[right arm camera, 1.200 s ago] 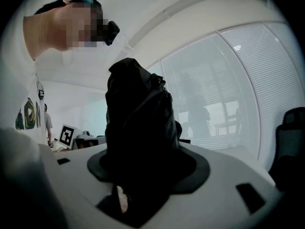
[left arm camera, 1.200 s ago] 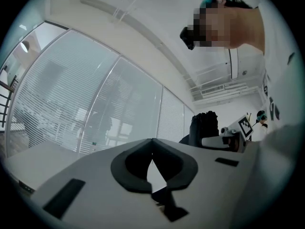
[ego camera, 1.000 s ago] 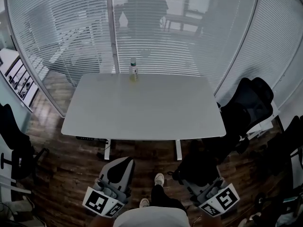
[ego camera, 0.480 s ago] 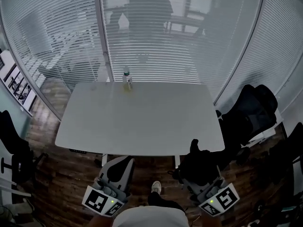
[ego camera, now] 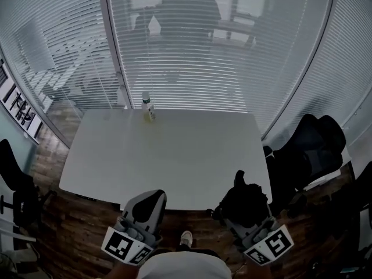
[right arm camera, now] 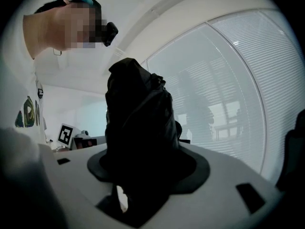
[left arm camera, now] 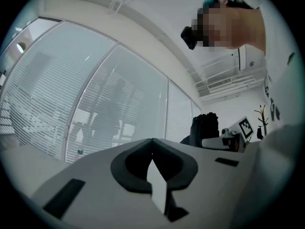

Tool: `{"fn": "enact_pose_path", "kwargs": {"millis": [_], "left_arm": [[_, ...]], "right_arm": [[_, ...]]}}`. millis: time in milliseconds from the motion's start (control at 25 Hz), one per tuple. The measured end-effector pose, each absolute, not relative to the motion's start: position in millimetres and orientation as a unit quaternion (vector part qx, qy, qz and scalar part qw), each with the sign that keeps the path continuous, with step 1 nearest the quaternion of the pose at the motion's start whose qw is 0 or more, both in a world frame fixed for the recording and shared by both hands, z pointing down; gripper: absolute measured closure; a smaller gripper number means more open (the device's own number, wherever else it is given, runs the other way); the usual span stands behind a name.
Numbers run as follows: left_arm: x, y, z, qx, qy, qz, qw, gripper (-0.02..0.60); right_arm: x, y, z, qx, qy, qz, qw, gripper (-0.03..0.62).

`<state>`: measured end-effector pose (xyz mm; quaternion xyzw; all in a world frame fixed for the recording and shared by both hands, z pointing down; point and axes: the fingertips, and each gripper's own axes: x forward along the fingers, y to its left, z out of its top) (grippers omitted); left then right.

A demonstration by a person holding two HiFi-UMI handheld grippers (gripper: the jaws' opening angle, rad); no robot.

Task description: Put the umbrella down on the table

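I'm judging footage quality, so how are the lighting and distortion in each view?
Head view: dim, washed-out colour, fisheye bowing the blinds and the table edges. Right gripper view: the folded black umbrella is a backlit, featureless mass; corners vignetted black. Left gripper view: bright room, dark round vignette, window frame visibly curved.

A meeting room is lying in dim grey light.
Slatted blinds (ego camera: 244,68) are covering the glass wall (ego camera: 58,57) behind a pale counter (ego camera: 174,156), a person's dark figure (ego camera: 189,16) is showing through them, dark wood floor (ego camera: 75,231) is running beneath, a left chair (ego camera: 13,182) and a right chair (ego camera: 311,147) are standing by, and framed pictures (ego camera: 14,106) are hanging at left.
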<state>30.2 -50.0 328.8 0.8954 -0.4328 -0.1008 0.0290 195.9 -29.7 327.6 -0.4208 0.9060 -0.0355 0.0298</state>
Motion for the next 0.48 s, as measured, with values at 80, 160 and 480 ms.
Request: {"fn": "enact_pose_path", "kwargs": {"millis": [80,160,480], "left_arm": [[39.9,-61.5,330.0,0.894,-0.435,-0.101,0.028,0.569],[46.5,-71.3,332.8,0.893,-0.438,-0.101,0.031,0.569],[48.2,-105.9,342.1,0.888,-0.449,-0.091,0.042,0.569]], "right_arm": [[205.4,-42.0,329.8,-0.419,0.907,-0.036,0.029,0.333],[212.4,-52.8,332.3,-0.417,0.908,-0.037,0.027,0.333],[217.5,-89.8,339.7,-0.41,0.91,-0.048,0.025,0.333]]}}
